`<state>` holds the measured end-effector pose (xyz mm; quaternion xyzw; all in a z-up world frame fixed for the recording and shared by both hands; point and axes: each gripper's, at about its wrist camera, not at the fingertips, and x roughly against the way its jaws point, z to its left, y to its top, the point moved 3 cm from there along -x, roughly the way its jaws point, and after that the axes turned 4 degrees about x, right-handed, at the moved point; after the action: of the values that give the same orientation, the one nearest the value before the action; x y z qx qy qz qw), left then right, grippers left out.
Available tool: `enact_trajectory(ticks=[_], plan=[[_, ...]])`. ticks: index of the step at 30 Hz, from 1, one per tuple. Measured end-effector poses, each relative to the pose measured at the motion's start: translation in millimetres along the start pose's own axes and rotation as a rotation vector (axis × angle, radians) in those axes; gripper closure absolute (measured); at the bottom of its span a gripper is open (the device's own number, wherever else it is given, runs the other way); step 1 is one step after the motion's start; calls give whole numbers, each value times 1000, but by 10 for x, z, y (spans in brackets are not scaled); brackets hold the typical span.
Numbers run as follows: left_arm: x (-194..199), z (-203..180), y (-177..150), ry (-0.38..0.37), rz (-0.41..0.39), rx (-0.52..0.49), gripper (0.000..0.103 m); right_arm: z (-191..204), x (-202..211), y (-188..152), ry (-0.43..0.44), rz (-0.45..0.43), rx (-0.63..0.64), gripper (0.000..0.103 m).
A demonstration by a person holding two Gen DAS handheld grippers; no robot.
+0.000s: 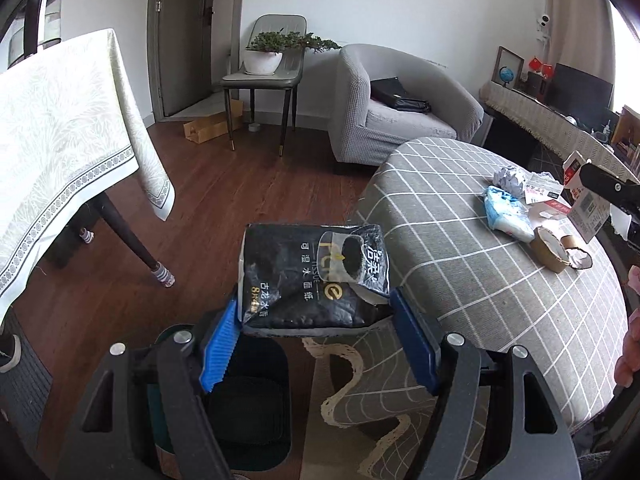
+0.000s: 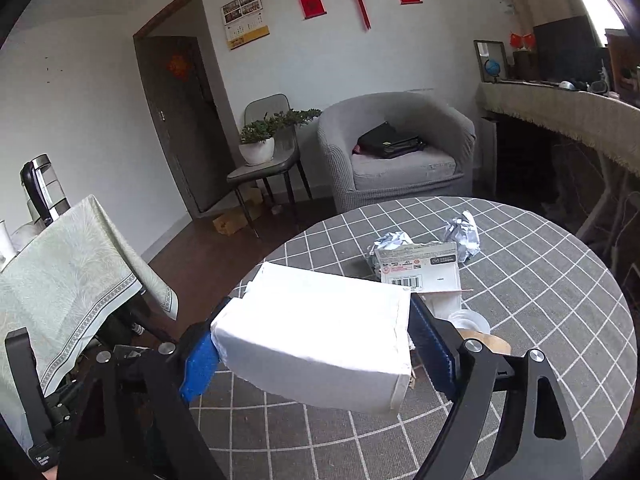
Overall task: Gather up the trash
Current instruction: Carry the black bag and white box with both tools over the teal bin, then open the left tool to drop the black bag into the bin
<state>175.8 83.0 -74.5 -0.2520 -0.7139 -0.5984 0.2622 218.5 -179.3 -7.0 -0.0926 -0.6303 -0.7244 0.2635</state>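
Note:
My left gripper [image 1: 316, 336] is shut on a black tissue pack wrapper [image 1: 312, 276] and holds it in the air over a dark trash bin [image 1: 248, 404] on the floor beside the round table. My right gripper [image 2: 316, 344] is shut on a white box [image 2: 320, 332] and holds it above the checked tablecloth [image 2: 540, 300]. In the right wrist view, crumpled foil [image 2: 462, 234], a second foil ball [image 2: 390, 240] and a barcode carton [image 2: 420, 270] lie beyond the box. The left wrist view shows a blue-white plastic pack [image 1: 506, 212], a tape roll [image 1: 550, 248] and crumpled paper [image 1: 508, 178] on the table.
A second table with a pale cloth [image 1: 60, 132] stands to the left, its dark leg [image 1: 132, 240] on the wood floor. A grey armchair [image 1: 396, 112] and a chair with a potted plant [image 1: 264, 60] stand behind. A sideboard [image 2: 560, 112] runs along the right.

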Motion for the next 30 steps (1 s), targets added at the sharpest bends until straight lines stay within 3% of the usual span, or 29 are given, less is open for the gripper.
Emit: enact_trajectory(ticks=[15,22,30], plan=[[-464,964,-478,138,204,59,28,885,-163,-25,179,7,70,17],[-623,1375,-712,175,301,94,28,1464,-326,-173,276,65,122,17],[-755,1704,-1005,172,406,113,27,1993,-618,-445,385,192,147,17]])
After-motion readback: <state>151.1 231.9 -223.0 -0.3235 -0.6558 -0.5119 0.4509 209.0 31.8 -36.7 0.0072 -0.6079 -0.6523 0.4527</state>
